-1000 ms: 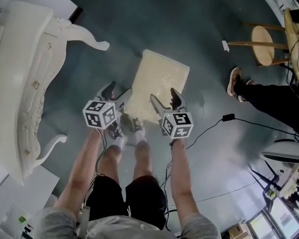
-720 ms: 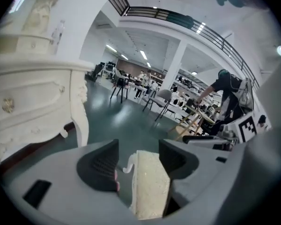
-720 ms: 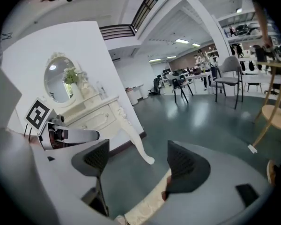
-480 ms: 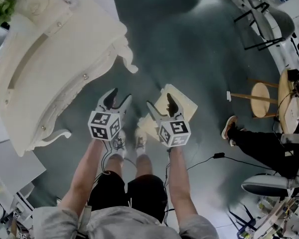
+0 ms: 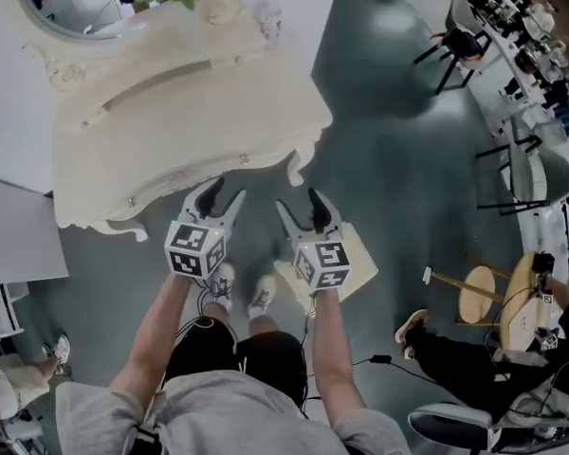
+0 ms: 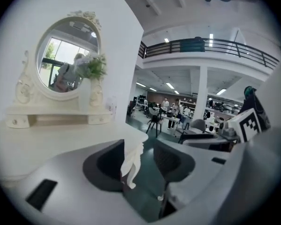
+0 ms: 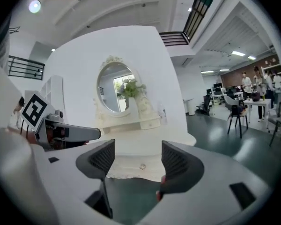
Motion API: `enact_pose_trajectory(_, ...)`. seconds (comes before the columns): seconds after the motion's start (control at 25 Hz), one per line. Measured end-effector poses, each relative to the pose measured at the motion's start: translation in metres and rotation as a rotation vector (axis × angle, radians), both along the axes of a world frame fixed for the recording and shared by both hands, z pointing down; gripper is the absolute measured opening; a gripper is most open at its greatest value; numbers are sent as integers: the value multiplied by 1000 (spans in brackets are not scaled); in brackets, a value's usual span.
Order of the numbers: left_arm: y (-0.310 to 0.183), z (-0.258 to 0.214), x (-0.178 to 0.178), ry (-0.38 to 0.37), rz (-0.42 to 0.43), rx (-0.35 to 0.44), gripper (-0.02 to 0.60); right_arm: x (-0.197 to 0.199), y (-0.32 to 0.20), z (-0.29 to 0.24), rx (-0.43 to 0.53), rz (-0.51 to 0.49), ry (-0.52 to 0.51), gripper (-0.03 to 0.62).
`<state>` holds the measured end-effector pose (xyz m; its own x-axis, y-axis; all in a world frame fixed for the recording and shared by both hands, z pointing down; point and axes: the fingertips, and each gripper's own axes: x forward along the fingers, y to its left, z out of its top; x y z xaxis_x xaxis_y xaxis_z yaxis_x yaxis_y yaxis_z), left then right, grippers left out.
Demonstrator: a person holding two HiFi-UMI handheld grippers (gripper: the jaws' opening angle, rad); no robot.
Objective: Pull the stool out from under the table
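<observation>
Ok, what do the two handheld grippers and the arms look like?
Both the left gripper and the right gripper are light grey with dark ribbed pads, each carrying a white cube printed with black square markers. The arms are bare below the short sleeves of a grey T-shirt.

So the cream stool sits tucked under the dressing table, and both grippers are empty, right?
No. The head view shows the stool out on the floor by the person's feet, clear of the dressing table. The left gripper and right gripper are indeed empty; their jaws have just been closing, nothing between them.
</observation>
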<state>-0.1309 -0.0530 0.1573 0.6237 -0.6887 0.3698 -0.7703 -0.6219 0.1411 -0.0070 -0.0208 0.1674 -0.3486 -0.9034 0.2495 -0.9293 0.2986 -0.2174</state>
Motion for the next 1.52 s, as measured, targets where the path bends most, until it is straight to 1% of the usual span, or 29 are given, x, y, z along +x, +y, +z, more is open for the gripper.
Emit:
enact_pose_trajectory(0.08,2,-21,-26,-4,-59,26,195,-25,-7,-25,32,-60,-2,316)
enact_pose_trajectory(0.16,5,-42,-54,-6,-121,58,190,-51,-14,-49,68,-113,4,295)
enact_pose_trajectory(0.24,6,-59,-86,-1,-167,79,185,-82,-19,-69,95,-151,16,264)
enact_pose_trajectory(0.32,6,-72,-120,-3,-208,98,181,-115,-24,-84,112,-189,26,257)
enact_pose_trajectory(0.36,7,-80,-134,-7,-231,109,176,-128,-26,-92,121,-211,30,243)
enact_pose_trajectory(0.44,11,-93,-153,-14,-274,129,161,-147,-28,-108,140,-254,35,217)
enact_pose_trajectory(0.56,21,-107,-172,-23,-317,146,149,-167,-22,-123,149,-295,40,204)
enact_pose_trajectory(0.68,27,-122,-200,-33,-365,164,140,-196,-20,-134,164,-330,58,183)
enact_pose_trajectory(0.84,36,-139,-235,-38,-422,188,124,-228,-19,-150,203,-350,95,119)
enact_pose_trajectory(0.92,40,-147,-248,-44,-444,205,119,-240,-19,-157,216,-359,108,96)
enact_pose_trajectory(1.04,43,-152,-261,-53,-475,225,95,-253,-17,-161,224,-373,117,68)
enact_pose_trajectory(1.2,49,-153,-272,-50,-505,225,67,-260,-16,-167,239,-367,124,46)
enact_pose_trajectory(1.52,52,-154,-280,-61,-511,236,41,-267,-13,-167,240,-355,124,32)
